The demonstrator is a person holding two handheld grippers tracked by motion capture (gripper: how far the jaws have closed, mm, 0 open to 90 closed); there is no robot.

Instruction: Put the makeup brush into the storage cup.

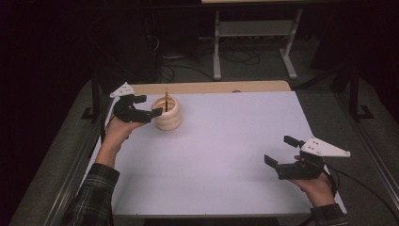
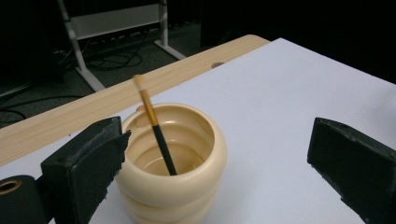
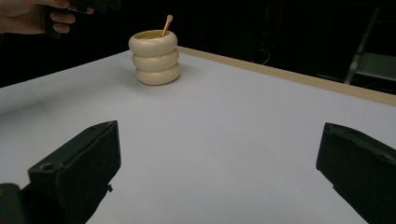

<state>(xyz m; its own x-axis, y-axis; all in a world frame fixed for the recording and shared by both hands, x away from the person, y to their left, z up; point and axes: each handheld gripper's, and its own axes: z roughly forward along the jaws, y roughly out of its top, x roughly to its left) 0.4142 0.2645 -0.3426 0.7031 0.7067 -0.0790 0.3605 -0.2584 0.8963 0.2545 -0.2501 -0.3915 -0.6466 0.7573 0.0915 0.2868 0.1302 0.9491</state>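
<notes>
Left gripper (image 1: 149,106) open at the far left of the table (image 1: 221,155), jaws wide, one jaw just beside the pot (image 1: 168,114) rim; touching or not, cannot tell. One cream pot, three stacked rings. One brush (image 1: 166,101) stands tilted inside it, pale tip up, dark lower handle in the bowl. Right gripper (image 1: 278,151) open too, holding nothing, near right of the table, well apart from the pot. Two grippers, one pot, one brush.

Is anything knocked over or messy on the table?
No, nothing stands out. The cream pot stands upright on the white table, with a brush leaning inside it. Nothing looks spilled or broken. The left gripper is open beside the pot.
</notes>
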